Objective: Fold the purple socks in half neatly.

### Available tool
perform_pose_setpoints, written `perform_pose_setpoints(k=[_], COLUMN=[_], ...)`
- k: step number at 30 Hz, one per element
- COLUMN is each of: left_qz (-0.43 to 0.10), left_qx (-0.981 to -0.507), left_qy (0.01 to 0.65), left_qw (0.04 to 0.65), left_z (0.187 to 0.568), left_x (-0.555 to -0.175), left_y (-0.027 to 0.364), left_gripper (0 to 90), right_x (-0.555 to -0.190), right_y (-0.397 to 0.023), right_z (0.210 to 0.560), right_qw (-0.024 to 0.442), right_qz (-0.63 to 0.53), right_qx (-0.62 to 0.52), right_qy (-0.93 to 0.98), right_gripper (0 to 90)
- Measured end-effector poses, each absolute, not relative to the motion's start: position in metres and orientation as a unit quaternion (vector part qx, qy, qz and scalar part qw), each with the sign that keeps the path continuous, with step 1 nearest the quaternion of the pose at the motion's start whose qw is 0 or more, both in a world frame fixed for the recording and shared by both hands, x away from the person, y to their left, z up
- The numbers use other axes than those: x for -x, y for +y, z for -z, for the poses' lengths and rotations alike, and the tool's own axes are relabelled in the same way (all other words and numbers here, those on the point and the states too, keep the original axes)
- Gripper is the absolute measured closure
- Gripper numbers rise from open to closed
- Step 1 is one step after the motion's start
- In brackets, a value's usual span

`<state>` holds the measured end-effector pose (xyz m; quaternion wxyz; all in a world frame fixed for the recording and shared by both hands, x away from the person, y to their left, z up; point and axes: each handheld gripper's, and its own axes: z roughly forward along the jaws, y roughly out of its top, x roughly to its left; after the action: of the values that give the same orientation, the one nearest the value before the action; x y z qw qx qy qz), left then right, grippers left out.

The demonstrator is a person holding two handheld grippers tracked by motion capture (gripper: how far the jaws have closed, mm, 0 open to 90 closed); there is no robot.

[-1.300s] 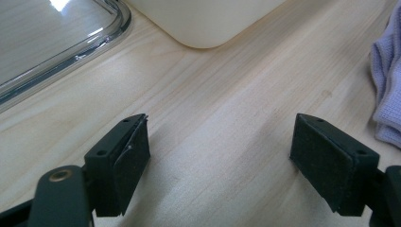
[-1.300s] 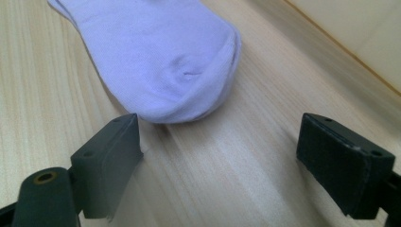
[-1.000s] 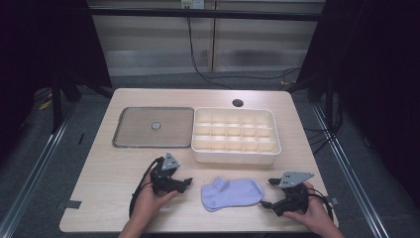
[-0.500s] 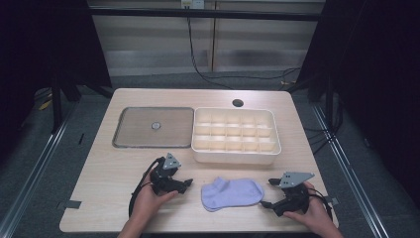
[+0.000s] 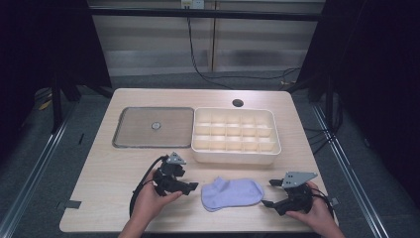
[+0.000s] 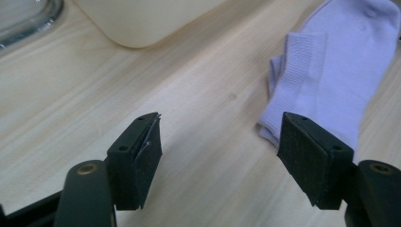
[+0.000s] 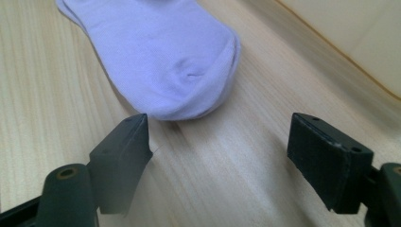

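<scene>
A lilac sock (image 5: pixel 232 193) lies flat on the tabletop (image 5: pixel 109 168) near its front edge, between the two tongs. The left tongs (image 5: pixel 190 186) sit just beside the sock's cuff end; their jaws have just been closing a little yet stand apart, with only bare wood between them. The right tongs (image 5: pixel 269 194) rest near the toe end, jaws wide and gripping nothing. Behind the sock, a cream divided tray (image 5: pixel 234 154) stands at mid-tabletop, with a flat grey lid (image 5: pixel 133 130) touching its left side.
</scene>
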<state>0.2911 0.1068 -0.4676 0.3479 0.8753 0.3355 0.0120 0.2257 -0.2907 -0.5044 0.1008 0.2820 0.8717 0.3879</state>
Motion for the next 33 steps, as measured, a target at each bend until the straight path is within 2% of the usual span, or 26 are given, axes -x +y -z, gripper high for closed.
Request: perform_pose_setpoints(k=[5,8,17,25,33], left_qz=[0.012,0.021,0.05,0.072,0.086], left_qx=[-0.878,-0.878,-0.885,-0.888,-0.888], left_qy=[0.337,0.338,0.342,0.351,0.355], left_qw=[0.34,0.338,0.312,0.288,0.279], left_z=[0.465,0.465,0.469,0.472,0.475], left_x=[-0.29,-0.289,-0.292,-0.295,-0.297], left_y=[0.101,0.098,0.089,0.078,0.071], left_gripper=[33.1,35.2,38.2,43.4,46.8], right_x=[-0.225,-0.224,-0.224,-0.226,-0.229], right_y=[-0.292,-0.296,-0.297,-0.301,-0.296], right_z=[0.501,0.496,0.495,0.492,0.493], right_qw=[0.102,0.096,0.091,0.11,0.107], right_qz=[-0.38,-0.384,-0.369,-0.36,-0.346], right_qx=[-0.273,-0.278,-0.282,-0.295,-0.3], right_qy=[0.878,0.875,0.881,0.878,0.882], right_gripper=[31.8,43.7,56.6,74.8,86.7])
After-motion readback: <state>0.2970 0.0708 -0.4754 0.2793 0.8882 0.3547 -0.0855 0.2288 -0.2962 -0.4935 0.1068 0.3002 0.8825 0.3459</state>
